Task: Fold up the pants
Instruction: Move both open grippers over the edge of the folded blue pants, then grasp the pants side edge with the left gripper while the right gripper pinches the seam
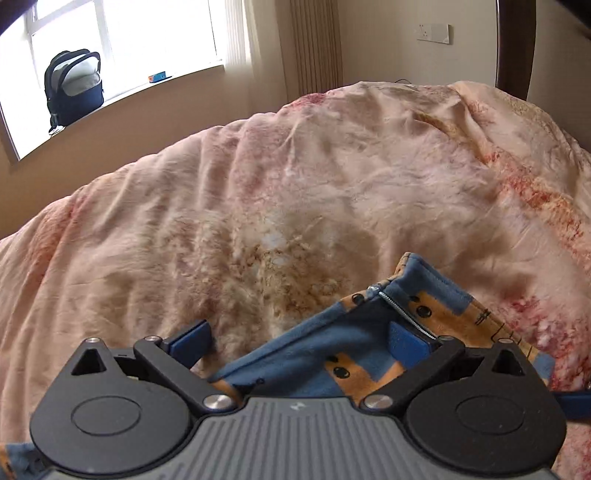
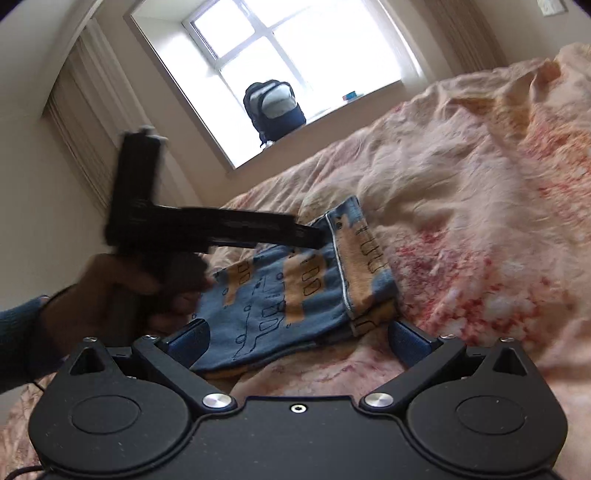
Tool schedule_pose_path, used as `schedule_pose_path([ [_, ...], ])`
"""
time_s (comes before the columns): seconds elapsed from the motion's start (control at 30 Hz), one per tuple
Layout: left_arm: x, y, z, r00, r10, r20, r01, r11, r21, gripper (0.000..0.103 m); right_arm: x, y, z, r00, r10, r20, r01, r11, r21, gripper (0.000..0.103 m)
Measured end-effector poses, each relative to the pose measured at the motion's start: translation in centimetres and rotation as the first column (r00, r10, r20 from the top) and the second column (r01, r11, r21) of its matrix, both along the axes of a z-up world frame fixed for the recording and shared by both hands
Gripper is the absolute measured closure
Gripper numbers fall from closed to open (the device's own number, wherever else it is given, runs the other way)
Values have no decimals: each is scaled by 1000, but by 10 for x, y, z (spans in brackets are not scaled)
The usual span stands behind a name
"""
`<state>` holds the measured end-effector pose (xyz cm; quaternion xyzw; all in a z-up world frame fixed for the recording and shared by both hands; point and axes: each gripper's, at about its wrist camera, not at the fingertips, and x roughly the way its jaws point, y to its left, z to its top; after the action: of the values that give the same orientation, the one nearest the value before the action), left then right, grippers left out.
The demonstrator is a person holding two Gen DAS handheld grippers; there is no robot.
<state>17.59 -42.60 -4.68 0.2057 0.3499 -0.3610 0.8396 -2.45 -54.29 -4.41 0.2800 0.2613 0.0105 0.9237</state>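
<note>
The pants (image 2: 291, 295) are small, blue with orange patches and black line drawings, and lie folded on the pink bedspread (image 2: 461, 206). In the left wrist view the pants (image 1: 325, 354) lie between the wide-apart blue pads, with a zipper edge against the right pad. My left gripper (image 1: 299, 338) is open over them. In the right wrist view the left gripper (image 2: 314, 236) shows blurred, its tip at the pants' far edge, held by a hand. My right gripper (image 2: 299, 338) is open, just short of the pants' near edge.
A crumpled pink floral bedspread (image 1: 295, 177) covers the whole bed. A dark backpack (image 1: 74, 86) and a small box (image 1: 159, 76) stand on the windowsill beyond the bed. Curtains hang beside the window. A wall socket plate (image 1: 434, 33) is at the far wall.
</note>
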Motion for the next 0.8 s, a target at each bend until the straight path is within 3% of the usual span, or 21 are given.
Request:
schedule_pose_path([
  [0.17,11,17,6,996,-9,-85,5,998,-55,0,3,-4,-4,991,-132,-6,132,986,102,2],
  [0.27,12,21,17,994,34,-101,-36,999,-21,0,2,-3,-5,974,-225,8,222,966,133,14],
  [0.3,18,12,20,993,44,-108,-46,999,-16,0,2,-4,-5,967,-256,8,252,956,149,30],
  [0.33,18,12,25,991,51,-121,-54,998,-23,0,2,-5,-8,959,-282,-7,279,946,165,53],
  [0.37,17,12,31,989,53,-135,-58,998,-28,0,5,-5,-9,952,-304,-29,305,939,160,62],
  [0.43,12,12,44,984,46,-171,-55,998,-45,0,8,3,-5,945,-324,-33,326,943,74,75],
  [0.53,5,9,59,973,32,-229,-46,997,-56,0,13,33,8,963,-268,32,269,942,-202,80],
  [0.6,3,8,67,963,21,-268,-41,997,-70,3,17,60,15,979,-193,65,202,889,-411,80],
  [0.67,4,10,72,951,10,-309,-35,996,-76,19,19,87,19,991,-107,81,134,811,-570,80],
  [0.7,5,11,72,945,12,-327,-34,997,-63,33,20,99,19,995,-69,77,103,766,-634,80],
  [0.77,8,14,68,932,31,-362,-40,999,-16,48,24,118,16,999,-14,53,48,689,-724,82],
  [0.8,11,18,65,924,44,-380,-52,999,-9,49,31,122,15,999,3,41,28,665,-747,84],
])
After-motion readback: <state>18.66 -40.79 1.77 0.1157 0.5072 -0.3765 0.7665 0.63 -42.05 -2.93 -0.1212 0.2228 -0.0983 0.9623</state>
